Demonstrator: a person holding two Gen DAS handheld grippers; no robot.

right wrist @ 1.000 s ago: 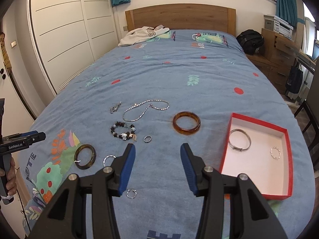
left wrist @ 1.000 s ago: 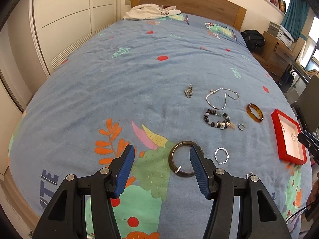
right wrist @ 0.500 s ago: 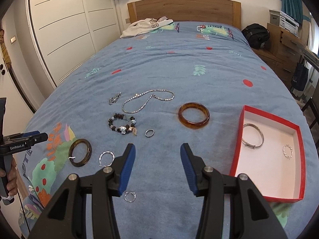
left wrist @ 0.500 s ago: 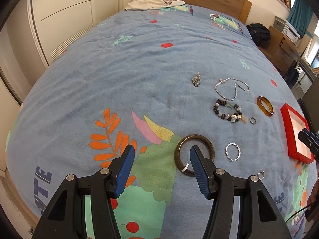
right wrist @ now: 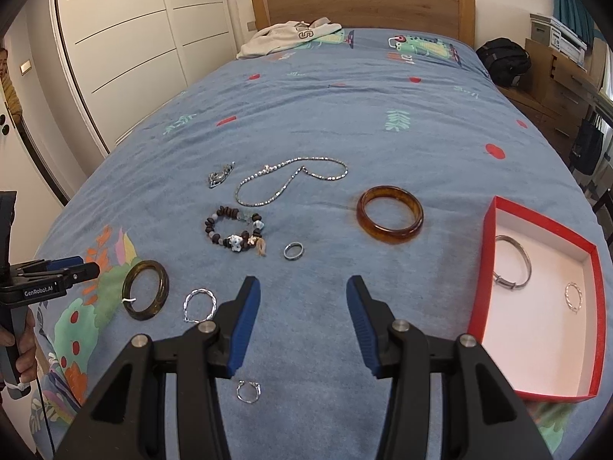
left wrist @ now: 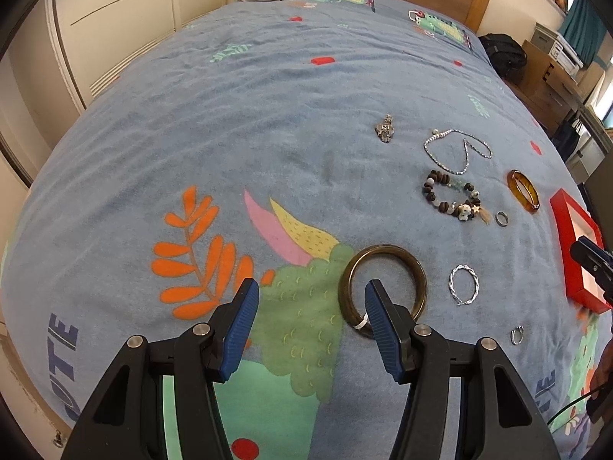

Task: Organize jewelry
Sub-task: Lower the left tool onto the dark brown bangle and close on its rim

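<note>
Jewelry lies on the blue bedspread. A dark olive bangle [left wrist: 383,287] with a white tag lies right in front of my open left gripper [left wrist: 311,294]; the right finger [left wrist: 377,306] overlaps its near rim. It also shows in the right wrist view [right wrist: 145,289]. My right gripper [right wrist: 302,295] is open and empty above the bedspread. A red box [right wrist: 586,329] at the right holds a silver bangle [right wrist: 513,266] and a small twisted ring [right wrist: 573,296]. An amber bangle [right wrist: 390,214], a beaded bracelet [right wrist: 234,230], a chain necklace [right wrist: 291,182] and a silver ring [right wrist: 293,250] lie ahead.
A twisted silver bracelet [right wrist: 199,304], a small ring [right wrist: 249,391] and a silver charm [right wrist: 220,174] also lie on the bed. A white garment [right wrist: 291,36] lies by the wooden headboard [right wrist: 364,0]. White wardrobe doors stand left, a wooden dresser right.
My left gripper has moved forward and down to the olive bangle, which now sits at its right finger. My right gripper has moved slightly closer to the bed.
</note>
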